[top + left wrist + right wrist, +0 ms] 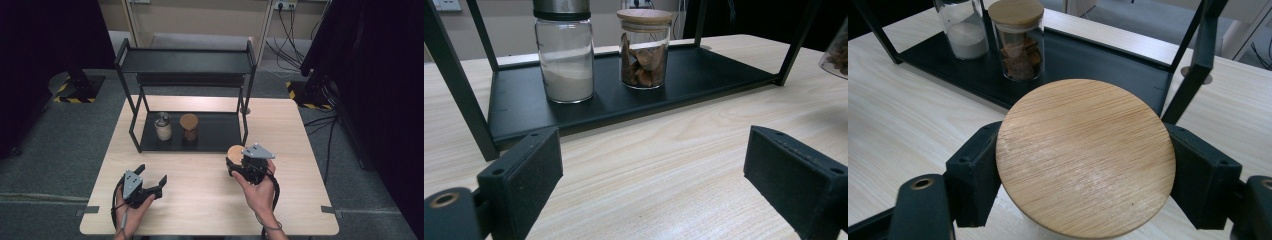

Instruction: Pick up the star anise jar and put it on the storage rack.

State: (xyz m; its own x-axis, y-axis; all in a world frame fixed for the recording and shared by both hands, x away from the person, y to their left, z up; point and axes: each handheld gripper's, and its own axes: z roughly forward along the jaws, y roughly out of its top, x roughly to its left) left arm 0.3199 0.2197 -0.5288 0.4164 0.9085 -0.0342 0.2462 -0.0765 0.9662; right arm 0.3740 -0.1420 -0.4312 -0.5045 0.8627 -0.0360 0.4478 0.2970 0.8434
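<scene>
Overhead, my right tongs [239, 161] grip a wooden-lidded jar [235, 152] just short of the black rack [190, 137] on the surface [200, 200]; my left tongs [151, 181] rest spread, gripping nothing. Along my left tongs [651, 165], a powder jar [565, 55] and a bark jar [644, 47] stand ahead on the rack's tray. Along my right tongs [1085, 165], the lid [1085, 157] sits clamped between both pads.

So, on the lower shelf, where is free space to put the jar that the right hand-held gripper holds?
The lower shelf is bare on its right half, between the cork-lid jar and the right posts. The left half is crowded: the powder jar stands close beside the cork-lid jar.
</scene>
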